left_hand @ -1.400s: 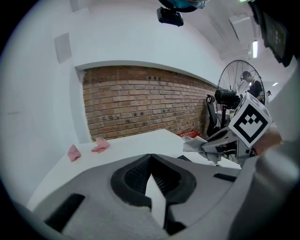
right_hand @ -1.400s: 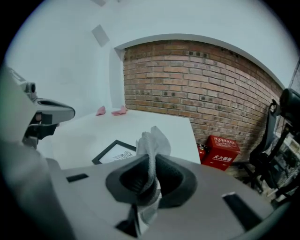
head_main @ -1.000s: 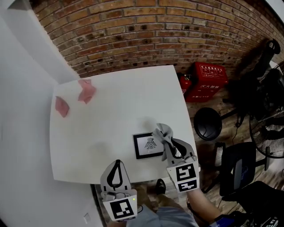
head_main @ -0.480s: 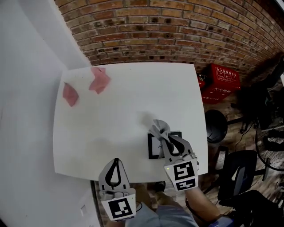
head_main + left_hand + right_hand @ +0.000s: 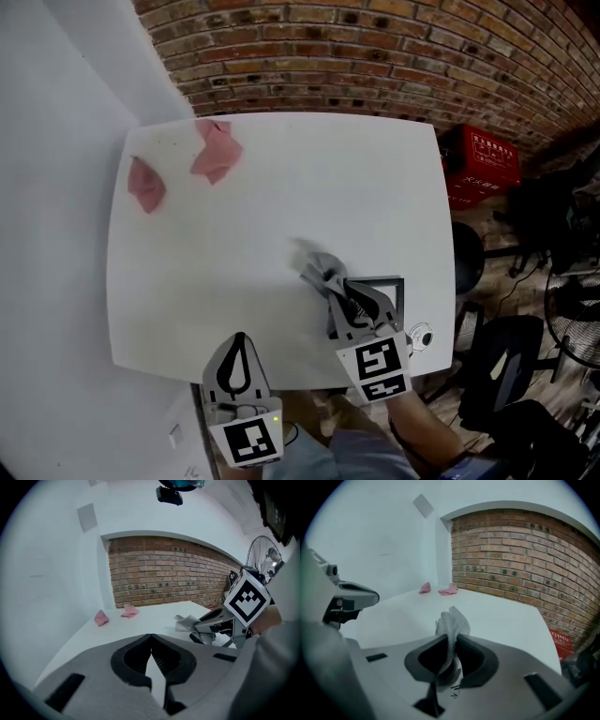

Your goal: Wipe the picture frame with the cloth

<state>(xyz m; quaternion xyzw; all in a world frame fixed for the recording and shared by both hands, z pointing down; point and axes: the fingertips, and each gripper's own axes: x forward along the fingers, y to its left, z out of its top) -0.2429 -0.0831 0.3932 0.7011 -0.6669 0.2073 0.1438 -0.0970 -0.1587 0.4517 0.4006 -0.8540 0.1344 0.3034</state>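
Grey crumpled cloth (image 5: 322, 271) pinched in the right gripper (image 5: 451, 641), set at the left edge of the black picture frame (image 5: 397, 292), frame laid flat near the desk's (image 5: 262, 206) right front edge

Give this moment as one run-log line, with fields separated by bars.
right gripper: shut on grey cloth, over picture frame | left gripper: shut, empty, near table edge

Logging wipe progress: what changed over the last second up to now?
The right gripper, shut on the grey cloth, dragged it leftward across the picture frame, from its right side to its left edge. The left gripper stayed shut and empty at the near edge of the table; both pink cloths stayed put.
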